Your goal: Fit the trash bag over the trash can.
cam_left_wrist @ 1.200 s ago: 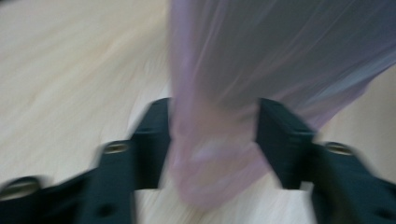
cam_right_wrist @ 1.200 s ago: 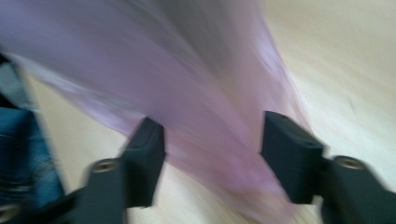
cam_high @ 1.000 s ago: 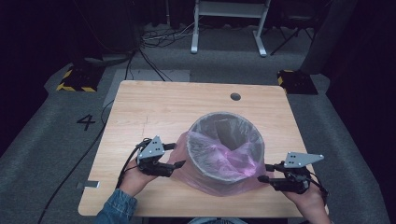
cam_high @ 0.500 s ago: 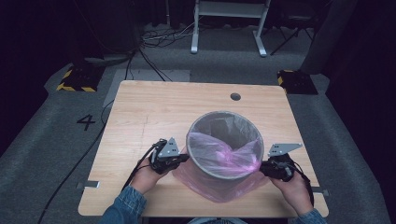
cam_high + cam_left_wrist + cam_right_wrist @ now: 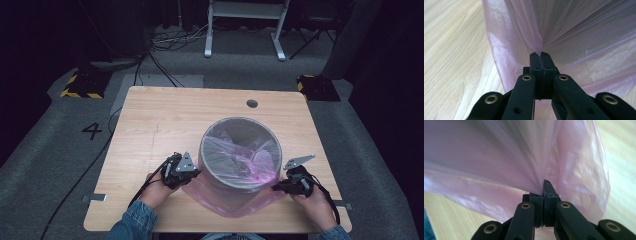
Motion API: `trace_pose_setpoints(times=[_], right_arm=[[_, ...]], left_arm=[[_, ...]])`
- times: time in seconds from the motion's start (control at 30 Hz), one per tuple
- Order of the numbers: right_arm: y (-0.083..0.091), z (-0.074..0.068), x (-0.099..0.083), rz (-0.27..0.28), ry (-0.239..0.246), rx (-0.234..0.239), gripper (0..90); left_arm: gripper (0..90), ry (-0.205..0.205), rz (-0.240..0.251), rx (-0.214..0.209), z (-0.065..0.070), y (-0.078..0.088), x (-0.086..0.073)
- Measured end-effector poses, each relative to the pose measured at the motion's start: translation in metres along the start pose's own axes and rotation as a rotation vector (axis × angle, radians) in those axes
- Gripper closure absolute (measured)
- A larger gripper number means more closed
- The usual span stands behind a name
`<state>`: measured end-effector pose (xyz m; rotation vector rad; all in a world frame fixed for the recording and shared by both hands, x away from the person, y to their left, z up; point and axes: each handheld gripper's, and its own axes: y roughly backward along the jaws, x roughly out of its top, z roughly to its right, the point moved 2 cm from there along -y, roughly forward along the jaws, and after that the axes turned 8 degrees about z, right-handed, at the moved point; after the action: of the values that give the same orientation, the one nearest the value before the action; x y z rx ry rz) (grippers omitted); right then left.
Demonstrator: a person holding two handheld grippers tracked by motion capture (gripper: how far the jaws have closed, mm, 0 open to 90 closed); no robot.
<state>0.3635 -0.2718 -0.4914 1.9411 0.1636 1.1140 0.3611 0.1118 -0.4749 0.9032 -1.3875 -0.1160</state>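
Bag (image 5: pixel 235 200) lines the bin (image 5: pixel 240 172); both hand-held grippers, left (image 5: pixel 540 54) and right (image 5: pixel 545 187), pinch film, skirt not fully down.

A single digit, "4" (image 5: pixel 92 131), stands in dark strokes on the grey floor (image 5: pixel 45 165), just beside the left edge of the wooden surface (image 5: pixel 165 120) as the high view shows it. Nothing else in view carries readable writing.

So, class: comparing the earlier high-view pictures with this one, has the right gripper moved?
Yes. The right gripper, shut on the pink bag, has come inward toward the bin and away from the table's right edge.
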Motion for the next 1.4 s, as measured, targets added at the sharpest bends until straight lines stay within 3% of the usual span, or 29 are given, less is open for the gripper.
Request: trace_pose_setpoints(times=[0.23,0.37,0.43,0.47,0.5,0.53,0.6,0.7,0.73,0.83,0.87,0.93,1.03,1.23,1.33,1.4], right_arm=[[0.01,0.012,-0.013,0.022,-0.044,-0.026,88.5],[0.012,0.015,-0.017,0.024,-0.057,-0.03,86.1],[0.013,0.015,-0.018,0.033,-0.058,-0.023,77.8],[0.014,0.013,-0.018,0.043,-0.054,-0.029,66.5],[0.016,0.011,-0.017,0.061,-0.041,-0.037,57.8],[0.018,0.007,-0.016,0.076,-0.024,-0.045,51.8],[0.025,-0.002,-0.012,0.122,0.021,-0.05,44.8],[0.034,-0.015,-0.004,0.171,0.072,-0.028,42.3],[0.037,-0.02,0.001,0.193,0.077,-0.001,43.2],[0.044,-0.035,0.014,0.227,0.123,0.049,62.2],[0.045,-0.039,0.017,0.229,0.141,0.056,69.8],[0.044,-0.042,0.022,0.21,0.157,0.042,80.6],[0.036,-0.031,0.023,0.173,0.119,0.02,87.8],[0.008,-0.006,0.01,0.082,0.019,0.017,88.7],[-0.003,0.001,0.004,0.017,-0.005,-0.013,79.9],[-0.003,0.002,0.003,0.017,-0.008,-0.033,68.8]], left_arm=[[90.0,0.054,-0.023,0.098,-0.014,0.0,-0.009],[90.0,0.067,-0.044,0.112,-0.018,-0.002,-0.014],[90.0,0.058,-0.043,0.118,-0.016,-0.002,-0.015],[89.6,0.053,-0.012,0.11,-0.014,0.0,-0.015],[82.7,0.056,0.032,0.089,-0.012,0.003,-0.013],[70.7,0.06,0.085,0.043,-0.011,0.008,-0.01],[49.5,0.05,0.142,0.0,-0.008,0.015,-0.005],[40.7,0.019,0.213,-0.03,-0.001,0.02,0.006],[40.9,0.013,0.218,-0.041,-0.001,0.019,0.01],[56.0,0.011,0.21,-0.082,0.001,0.015,0.013],[70.2,0.016,0.198,-0.08,0.001,0.014,0.013],[90.0,0.018,0.153,-0.059,0.002,0.011,0.012],[90.0,0.016,0.116,-0.035,0.001,0.008,0.01],[90.0,0.038,0.042,-0.013,-0.001,-0.006,0.0],[90.0,0.036,0.061,-0.024,0.001,-0.006,0.001],[90.0,0.052,0.092,-0.021,0.001,-0.002,0.001]])
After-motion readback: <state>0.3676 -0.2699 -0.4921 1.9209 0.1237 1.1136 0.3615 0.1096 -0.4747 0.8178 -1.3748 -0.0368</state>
